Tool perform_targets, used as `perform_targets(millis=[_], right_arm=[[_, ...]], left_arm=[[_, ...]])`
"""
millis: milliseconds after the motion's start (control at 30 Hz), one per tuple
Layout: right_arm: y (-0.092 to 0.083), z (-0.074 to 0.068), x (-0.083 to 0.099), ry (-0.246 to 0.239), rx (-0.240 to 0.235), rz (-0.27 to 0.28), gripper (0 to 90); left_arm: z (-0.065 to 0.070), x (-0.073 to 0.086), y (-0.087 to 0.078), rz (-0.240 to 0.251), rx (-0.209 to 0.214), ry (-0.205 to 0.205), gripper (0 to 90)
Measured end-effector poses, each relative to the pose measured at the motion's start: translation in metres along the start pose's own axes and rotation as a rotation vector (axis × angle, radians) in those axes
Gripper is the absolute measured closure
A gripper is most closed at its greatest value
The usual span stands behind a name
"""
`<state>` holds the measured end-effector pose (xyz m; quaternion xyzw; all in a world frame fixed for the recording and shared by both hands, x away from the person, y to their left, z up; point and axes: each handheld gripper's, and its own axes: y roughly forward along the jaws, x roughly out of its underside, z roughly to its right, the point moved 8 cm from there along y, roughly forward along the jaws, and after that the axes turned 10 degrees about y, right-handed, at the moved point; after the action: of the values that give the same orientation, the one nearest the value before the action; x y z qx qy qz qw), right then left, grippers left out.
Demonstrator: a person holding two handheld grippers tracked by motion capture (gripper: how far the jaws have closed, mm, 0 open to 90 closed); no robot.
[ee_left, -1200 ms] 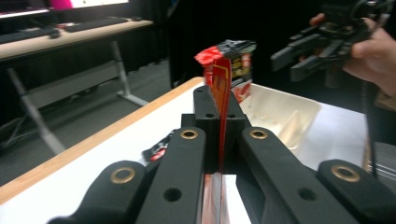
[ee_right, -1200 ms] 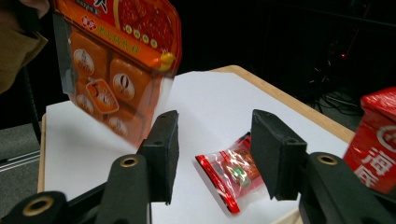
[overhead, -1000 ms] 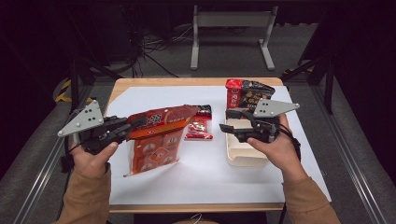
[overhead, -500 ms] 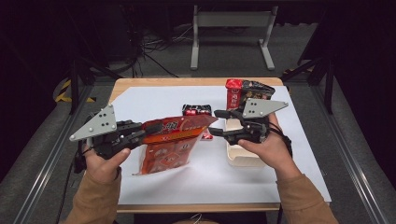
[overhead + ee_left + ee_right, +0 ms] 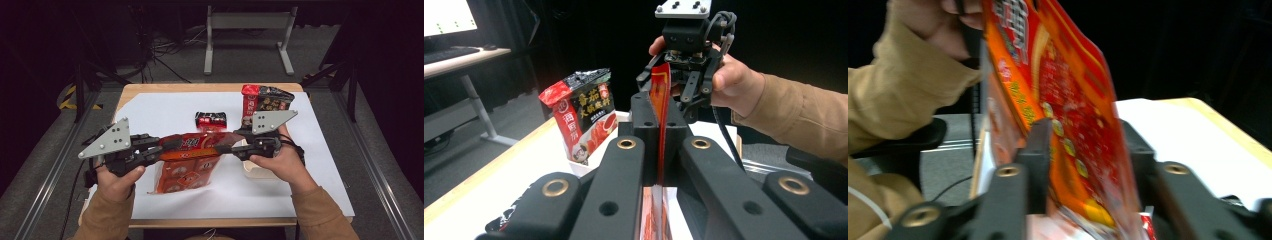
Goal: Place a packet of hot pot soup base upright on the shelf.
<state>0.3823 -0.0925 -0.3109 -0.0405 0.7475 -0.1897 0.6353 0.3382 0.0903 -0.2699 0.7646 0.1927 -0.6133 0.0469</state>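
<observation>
An orange-red snack bag (image 5: 186, 162) hangs over the white sheet, top edge level. My left gripper (image 5: 172, 146) is shut on the left end of that edge; in the left gripper view its pads (image 5: 659, 130) pinch the thin seam (image 5: 660, 95). My right gripper (image 5: 225, 148) is at the right end of the edge. In the right gripper view the bag (image 5: 1073, 100) passes between the right gripper's (image 5: 1088, 145) jaws, which have just been closing and still stand apart. The left gripper view shows the right gripper (image 5: 669, 82) straddling the bag's far corner.
A small red-and-black packet (image 5: 210, 120) lies on the white sheet (image 5: 150, 112) behind the bag. A tall red-and-black bag (image 5: 265, 102) stands upright at the back right by a pale box (image 5: 260, 172). Metal rails run along both table sides.
Both hands moved toward the middle of the table with the bag raised. The right gripper came from beside the pale box to the bag's top right end. The small packet is now uncovered.
</observation>
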Motion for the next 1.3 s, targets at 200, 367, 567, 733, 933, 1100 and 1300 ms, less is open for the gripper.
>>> perform_targets(millis=[200,367,567,733,933,1100,1300], right_arm=[[-0.002,-0.007,0.001,-0.008,-0.029,-0.025,87.8],[-0.003,-0.009,-0.001,0.012,-0.013,-0.030,89.4],[-0.009,-0.015,-0.011,0.021,0.013,-0.025,89.5],[-0.010,-0.020,-0.018,0.014,0.023,-0.027,89.6],[-0.012,-0.023,-0.022,-0.019,0.048,-0.045,89.6],[-0.018,-0.021,-0.029,-0.007,0.086,-0.040,89.6],[-0.028,-0.019,-0.039,0.007,0.115,-0.025,89.6]], left_arm=[[-0.003,0.003,0.000,-0.009,-0.011,-0.007,89.9],[-0.007,0.006,-0.001,-0.021,-0.028,-0.022,88.7],[-0.010,0.007,-0.003,-0.010,-0.037,-0.031,85.8],[-0.016,0.011,-0.004,0.003,-0.044,-0.063,81.3],[-0.019,0.013,-0.002,0.003,-0.052,-0.089,56.7],[-0.026,0.018,-0.004,-0.005,-0.095,-0.091,45.6],[-0.035,0.025,-0.008,-0.007,-0.127,-0.103,43.1]])
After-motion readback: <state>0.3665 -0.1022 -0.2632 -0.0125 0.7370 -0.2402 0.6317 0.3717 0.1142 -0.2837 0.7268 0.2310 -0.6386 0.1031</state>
